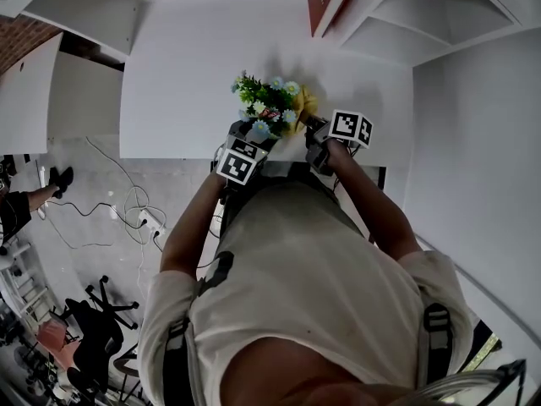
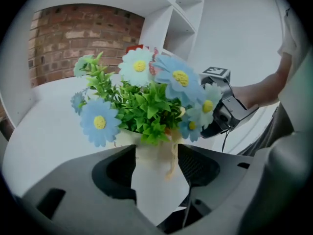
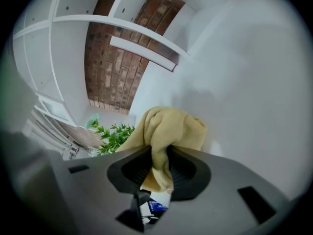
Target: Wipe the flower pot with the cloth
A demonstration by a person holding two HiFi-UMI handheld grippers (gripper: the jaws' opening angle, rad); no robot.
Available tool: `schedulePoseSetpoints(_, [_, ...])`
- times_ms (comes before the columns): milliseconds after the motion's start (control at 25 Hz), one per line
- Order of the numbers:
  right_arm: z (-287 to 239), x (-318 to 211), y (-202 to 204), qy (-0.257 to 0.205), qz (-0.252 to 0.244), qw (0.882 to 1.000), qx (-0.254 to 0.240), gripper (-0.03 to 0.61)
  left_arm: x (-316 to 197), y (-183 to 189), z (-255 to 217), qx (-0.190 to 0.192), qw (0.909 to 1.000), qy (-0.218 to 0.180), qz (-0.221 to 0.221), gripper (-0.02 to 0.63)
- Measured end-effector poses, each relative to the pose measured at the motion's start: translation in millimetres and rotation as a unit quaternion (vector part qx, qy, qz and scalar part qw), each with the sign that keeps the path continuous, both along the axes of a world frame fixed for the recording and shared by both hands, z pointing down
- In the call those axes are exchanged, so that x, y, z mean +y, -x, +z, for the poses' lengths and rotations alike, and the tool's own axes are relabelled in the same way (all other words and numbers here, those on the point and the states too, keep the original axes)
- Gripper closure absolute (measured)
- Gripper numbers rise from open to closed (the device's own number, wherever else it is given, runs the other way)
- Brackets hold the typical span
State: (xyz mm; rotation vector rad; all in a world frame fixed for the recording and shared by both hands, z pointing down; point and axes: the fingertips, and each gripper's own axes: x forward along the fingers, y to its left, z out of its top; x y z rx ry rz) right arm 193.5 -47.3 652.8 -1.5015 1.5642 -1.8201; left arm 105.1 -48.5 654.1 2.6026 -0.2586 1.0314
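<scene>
Left gripper [image 2: 156, 154] was spread wide, its jaws clamped on either side of the white flower pot [image 2: 157, 182], pads against the pot's upper wall. The pot stood upright between them and narrowed toward its base. A thin beige string [image 2: 172, 156] hung down the pot's front. Artificial blue and white daisies with green leaves [image 2: 146, 104] filled the pot's top.

Right gripper [image 3: 159, 163] had its jaws nearly together, pinching a yellow cloth [image 3: 168, 129]. The cloth bunched up above the jaws and a short tail hung below them. From the head view the cloth [image 1: 304, 102] was just right of the pot's flowers [image 1: 266, 104], at bloom height; contact with the pot itself couldn't be made out. Right gripper's marker cube [image 1: 351, 127] sat right of the pot, left gripper's cube [image 1: 238, 164] on the pot's near side.

The pot was over the near edge of the white counter [image 1: 194, 57]; whether its base rested on the counter couldn't be told. White shelves [image 3: 73, 43] and a brick wall [image 2: 73, 38] stood beyond the pot.
</scene>
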Motion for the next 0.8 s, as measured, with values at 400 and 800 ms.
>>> schedulePoseSetpoints(400, [21.2,-11.2,11.3,0.033,0.006,0.998,0.054,0.471,30.6,-10.0,8.8,0.025,0.9969,0.007,0.074,0.33])
schedulePoseSetpoints(800, [-18.4,4.7,0.6,-0.002,0.096,0.995,0.021,0.471,-66.7,28.4,-3.6,0.026,0.9897,-0.086,0.112,0.313])
